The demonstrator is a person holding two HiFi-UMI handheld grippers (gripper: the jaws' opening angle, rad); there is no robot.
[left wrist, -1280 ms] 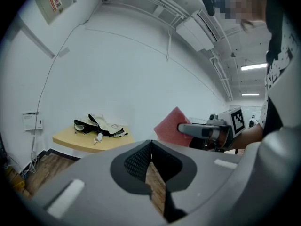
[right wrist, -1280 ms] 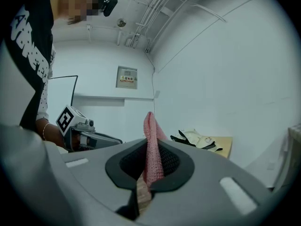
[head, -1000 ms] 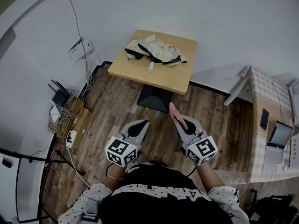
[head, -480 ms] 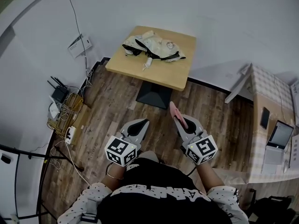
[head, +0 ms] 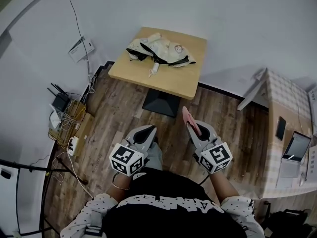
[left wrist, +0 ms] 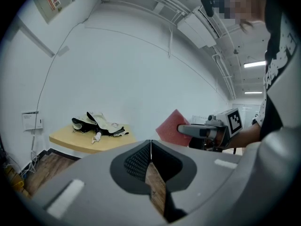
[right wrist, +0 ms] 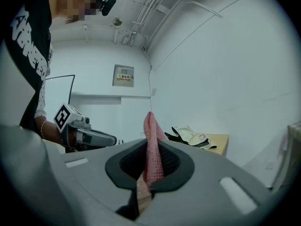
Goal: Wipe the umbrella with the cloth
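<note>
A folded cream and black umbrella [head: 158, 52] lies on a small wooden table [head: 190, 83] against the white wall; it also shows in the left gripper view as the umbrella [left wrist: 98, 125] and in the right gripper view as the umbrella [right wrist: 193, 138]. My right gripper [head: 189, 124] is shut on a pink cloth [head: 190, 120], which stands up between its jaws as the cloth [right wrist: 151, 149]. My left gripper [head: 148, 131] is shut and empty, its jaws meeting in the left gripper view [left wrist: 150, 145]. Both grippers hang over the wooden floor, well short of the table.
A wire basket with routers and cables [head: 67, 118] sits on the floor at the left wall. A checkered table [head: 290, 113] with a laptop [head: 296, 148] stands at the right. The table's black base [head: 161, 103] rests on the floor ahead of the grippers.
The table and umbrella have shifted slightly up and left in the head view. Both grippers stay shut, the right one still holding the pink cloth.
</note>
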